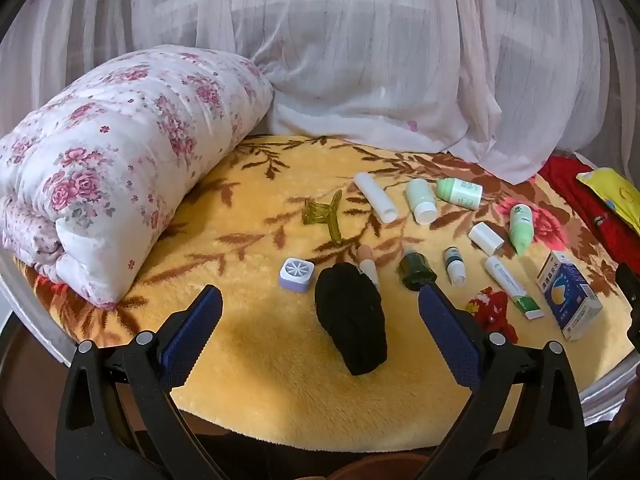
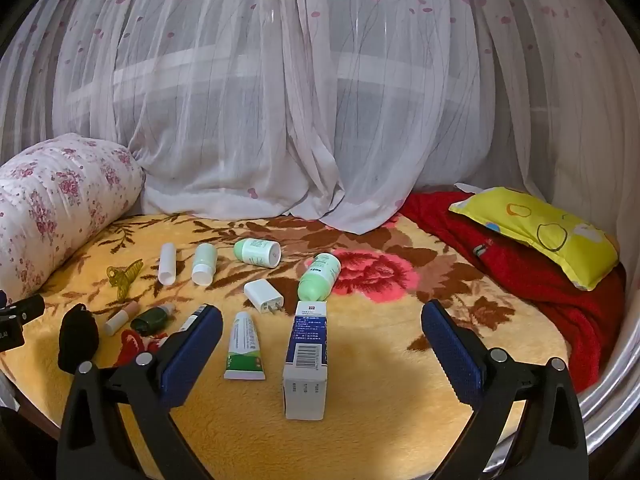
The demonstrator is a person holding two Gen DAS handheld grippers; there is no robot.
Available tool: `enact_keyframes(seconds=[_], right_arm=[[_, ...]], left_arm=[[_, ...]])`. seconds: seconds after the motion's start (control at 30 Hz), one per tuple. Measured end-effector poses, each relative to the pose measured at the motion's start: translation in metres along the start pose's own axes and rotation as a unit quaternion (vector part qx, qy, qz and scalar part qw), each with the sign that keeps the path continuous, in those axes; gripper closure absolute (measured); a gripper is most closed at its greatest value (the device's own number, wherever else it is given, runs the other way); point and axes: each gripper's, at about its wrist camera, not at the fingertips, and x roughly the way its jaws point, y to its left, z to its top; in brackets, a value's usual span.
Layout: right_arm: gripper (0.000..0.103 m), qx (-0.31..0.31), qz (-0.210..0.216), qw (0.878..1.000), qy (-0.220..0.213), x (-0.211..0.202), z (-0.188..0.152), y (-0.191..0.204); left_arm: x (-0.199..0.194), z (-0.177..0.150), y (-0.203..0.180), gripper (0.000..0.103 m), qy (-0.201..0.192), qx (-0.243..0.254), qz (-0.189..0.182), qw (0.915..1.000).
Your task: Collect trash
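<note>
A: How does the left gripper [image 1: 320, 312] stand?

B: Its blue-padded jaws are spread wide and hold nothing. Between them, not touched by either pad, lies a rolled black fabric bundle [image 1: 352, 320] on the yellow plush blanket with brown leaves [image 1: 256, 364].

A: And past the bundle?

B: Just beyond it are a small white-and-lilac square case [image 1: 297, 275], a peach-and-white stick [image 1: 367, 265] touching the bundle's far end, and a dark green bottle [image 1: 416, 270]. Further out lie an olive translucent hair claw [image 1: 325, 216] and a white plastic tube [image 1: 375, 197]. The rolled floral quilt [image 1: 112, 168] fills the left.

A: The right gripper [image 2: 322, 338]?

B: Also spread wide, empty. A blue-and-white cardboard medicine box [image 2: 306, 356] lies lengthwise between its jaws, apart from both pads. Beside the box, nearer the left finger, lies a white-and-green ointment tube [image 2: 245, 346].

A: Further out?

B: A white plug charger [image 2: 263, 296], a pale green bottle [image 2: 319, 276] touching the box's far end, another green-capped white bottle [image 2: 258, 253] near the sheer curtain [image 2: 320, 100]. At far right a yellow patterned pillow [image 2: 540, 232] rests on red cloth [image 2: 532, 280].
</note>
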Motion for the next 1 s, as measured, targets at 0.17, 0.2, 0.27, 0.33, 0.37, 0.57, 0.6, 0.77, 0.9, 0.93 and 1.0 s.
enact_keyframes(seconds=[0.17,0.2,0.27,0.33,0.37,0.57,0.6,0.77,0.9,0.93,1.0], right_arm=[[0.005,0.004,0.002,1.0,-0.001,-0.0017,0.0005,-0.0028],[0.005,0.004,0.001,1.0,-0.001,-0.0018,0.0005,-0.0023],[0.005,0.003,0.001,1.0,-0.002,-0.0022,0.0007,-0.0016],[0.005,0.004,0.002,1.0,-0.001,-0.0009,0.0003,-0.0009],[0.005,0.004,0.001,1.0,-0.001,-0.0007,0.0002,-0.0004],[0.005,0.004,0.001,1.0,0.0,-0.0008,-0.0003,0.0008],[0.005,0.004,0.002,1.0,0.0,-0.0008,-0.0005,0.0008],[0.005,0.004,0.002,1.0,-0.001,-0.0012,-0.0016,0.0008],[0.005,0.004,0.002,1.0,0.0,-0.0012,-0.0019,0.0006],[0.005,0.004,0.002,1.0,0.0,-0.0011,-0.002,0.0007],[0.005,0.004,0.001,1.0,0.0,-0.0012,-0.0021,0.0006]], left_arm=[[-0.0001,0.0,-0.0007,0.007,0.001,0.0,-0.002,1.0],[-0.0001,0.0,-0.0012,0.007,0.001,0.0,-0.002,1.0],[-0.0005,0.0001,0.0007,0.007,-0.001,-0.004,-0.001,1.0],[0.0,0.0001,0.0003,0.007,0.0,-0.002,-0.002,1.0],[0.0,0.0,0.0003,0.007,0.0,-0.002,-0.002,1.0],[-0.0003,0.0,0.0004,0.007,0.0,-0.003,-0.001,1.0],[-0.0001,0.0,0.0004,0.007,0.0,-0.003,-0.001,1.0],[-0.0001,0.0,0.0005,0.007,0.0,-0.004,0.0,1.0],[-0.0001,0.0,0.0005,0.007,0.0,-0.004,-0.001,1.0],[0.0,0.0,0.0004,0.007,0.001,-0.003,-0.001,1.0],[-0.0001,0.0,0.0005,0.007,0.001,-0.004,-0.001,1.0]])
